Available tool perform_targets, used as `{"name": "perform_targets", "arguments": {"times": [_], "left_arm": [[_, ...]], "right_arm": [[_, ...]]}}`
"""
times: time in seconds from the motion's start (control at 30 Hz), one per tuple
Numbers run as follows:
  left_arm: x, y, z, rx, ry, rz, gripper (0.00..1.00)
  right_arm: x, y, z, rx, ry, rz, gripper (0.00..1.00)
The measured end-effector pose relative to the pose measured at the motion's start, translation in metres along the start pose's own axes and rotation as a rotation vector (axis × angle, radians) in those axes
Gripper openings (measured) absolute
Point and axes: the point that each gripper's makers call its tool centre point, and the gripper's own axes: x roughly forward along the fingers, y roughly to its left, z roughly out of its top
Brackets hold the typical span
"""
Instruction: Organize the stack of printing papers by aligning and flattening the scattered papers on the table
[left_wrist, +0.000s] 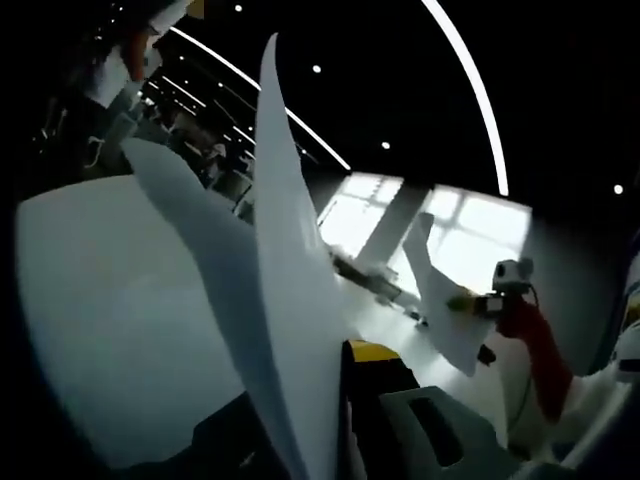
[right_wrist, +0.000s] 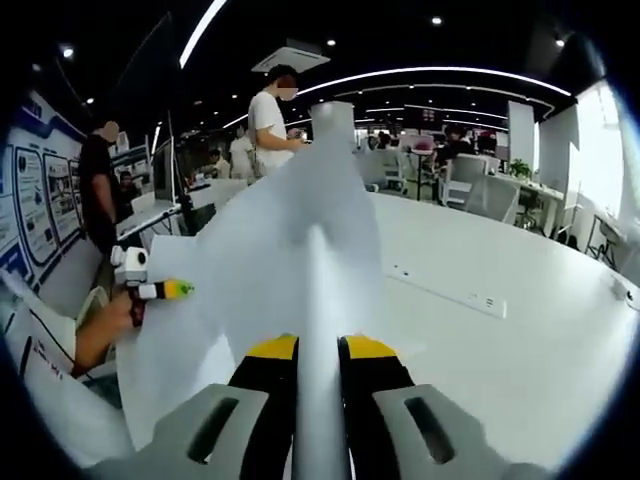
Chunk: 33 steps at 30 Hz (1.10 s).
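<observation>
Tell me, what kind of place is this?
Probably an open-plan office or lab: long curved white table, grey office chairs further back, people standing by desks, and strip ceiling lights. Both grippers hold white paper sheets.

Open office under a dark ceiling (right_wrist: 400, 40) crossed by long curved white light strips (right_wrist: 440, 72) and small round spotlights (right_wrist: 436, 20). Broad white tabletop (right_wrist: 520, 300) across the right of the right gripper view. Bright daylit windows (left_wrist: 470, 230) at centre right of the left gripper view. Blue-and-white wall posters (right_wrist: 35, 200) at far left. White chairs (right_wrist: 465, 180) and desks further back.
</observation>
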Motion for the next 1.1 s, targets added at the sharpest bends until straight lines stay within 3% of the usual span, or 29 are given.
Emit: {"name": "perform_targets", "arguments": {"times": [0.73,1.1], "left_arm": [[0.007,0.003,-0.004,-0.004,0.014,0.016,0.06],[0.0,0.0,-0.003,-0.008,0.009,0.021,0.06]], "right_arm": [[0.009,0.0,0.002,0.002,0.009,0.011,0.11],[0.003,0.015,0.001,0.012,0.014,-0.011,0.11]]}}
